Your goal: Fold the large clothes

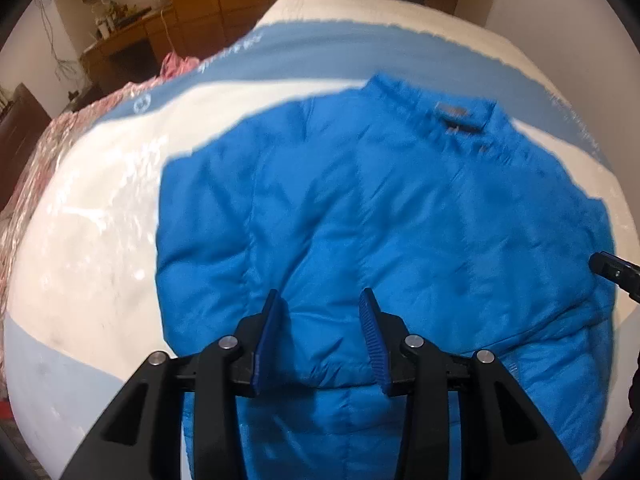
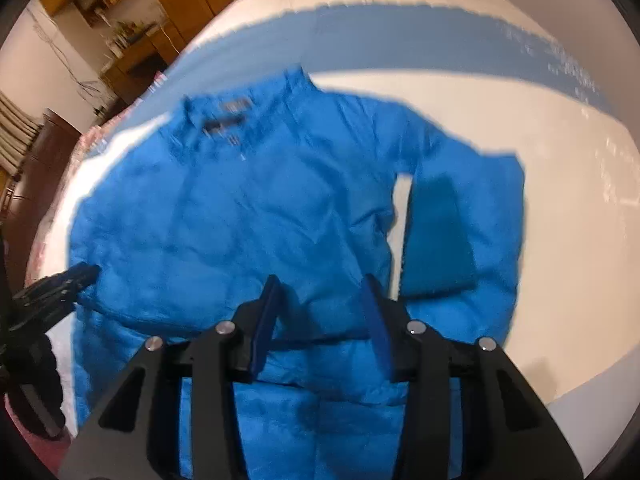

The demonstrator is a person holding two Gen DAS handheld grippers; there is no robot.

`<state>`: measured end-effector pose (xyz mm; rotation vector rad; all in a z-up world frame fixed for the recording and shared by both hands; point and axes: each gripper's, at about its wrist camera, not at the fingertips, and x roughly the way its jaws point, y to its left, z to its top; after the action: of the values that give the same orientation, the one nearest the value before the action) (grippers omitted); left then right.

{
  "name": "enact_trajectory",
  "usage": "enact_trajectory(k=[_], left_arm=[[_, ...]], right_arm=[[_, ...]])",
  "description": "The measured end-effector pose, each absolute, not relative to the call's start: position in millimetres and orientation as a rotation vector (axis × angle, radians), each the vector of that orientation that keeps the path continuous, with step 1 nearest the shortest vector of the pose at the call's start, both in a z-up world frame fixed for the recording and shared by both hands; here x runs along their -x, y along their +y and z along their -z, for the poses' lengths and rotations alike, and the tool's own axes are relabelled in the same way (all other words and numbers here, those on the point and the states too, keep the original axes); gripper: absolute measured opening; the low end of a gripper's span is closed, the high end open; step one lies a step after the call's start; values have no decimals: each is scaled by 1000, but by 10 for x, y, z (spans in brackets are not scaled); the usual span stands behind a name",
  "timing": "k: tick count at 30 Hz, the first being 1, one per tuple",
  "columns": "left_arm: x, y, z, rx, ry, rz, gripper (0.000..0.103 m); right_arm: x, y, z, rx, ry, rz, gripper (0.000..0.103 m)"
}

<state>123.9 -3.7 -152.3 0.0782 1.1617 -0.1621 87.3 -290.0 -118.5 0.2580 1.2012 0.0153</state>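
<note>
A bright blue puffer jacket (image 1: 380, 208) lies flat on a bed, collar away from me, with a dark label at the neck (image 1: 456, 116). In the right wrist view the jacket (image 2: 240, 216) has its right sleeve (image 2: 472, 232) folded back, cuff pointing toward me. My left gripper (image 1: 320, 304) is open and empty, hovering over the jacket's lower middle. My right gripper (image 2: 320, 288) is open and empty over the lower body, near the folded sleeve. The right gripper's tip also shows at the left wrist view's right edge (image 1: 612, 270); the left gripper's tip shows in the right wrist view (image 2: 76, 276).
The bed cover (image 1: 96, 208) is white with pale blue bands and a shiny plastic film. A pink patterned blanket (image 1: 52, 136) lies at the bed's left side. Wooden cabinets and a cluttered desk (image 1: 120, 24) stand beyond the bed.
</note>
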Motion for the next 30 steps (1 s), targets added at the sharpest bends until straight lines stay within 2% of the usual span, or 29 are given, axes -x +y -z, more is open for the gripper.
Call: enact_trajectory(k=[8, 14, 19, 21, 25, 30], left_arm=[[-1293, 8, 1706, -21, 1180, 174, 42], [-1099, 21, 1425, -88, 1157, 127, 41], [-572, 196, 1030, -138, 1079, 108, 54], [-370, 269, 928, -156, 1058, 96, 63], [18, 447, 816, -162, 1046, 86, 71], [472, 736, 969, -145, 1122, 61, 76]], right_arm=[[-904, -2728, 1372, -148, 1186, 11, 42], [-727, -2853, 1051, -232, 1172, -32, 44], [-157, -2902, 705, -251, 1129, -62, 50], [63, -2904, 646, -255, 1127, -64, 53], [558, -2920, 583, -263, 1133, -67, 65], [1055, -2989, 606, -277, 1169, -41, 73]])
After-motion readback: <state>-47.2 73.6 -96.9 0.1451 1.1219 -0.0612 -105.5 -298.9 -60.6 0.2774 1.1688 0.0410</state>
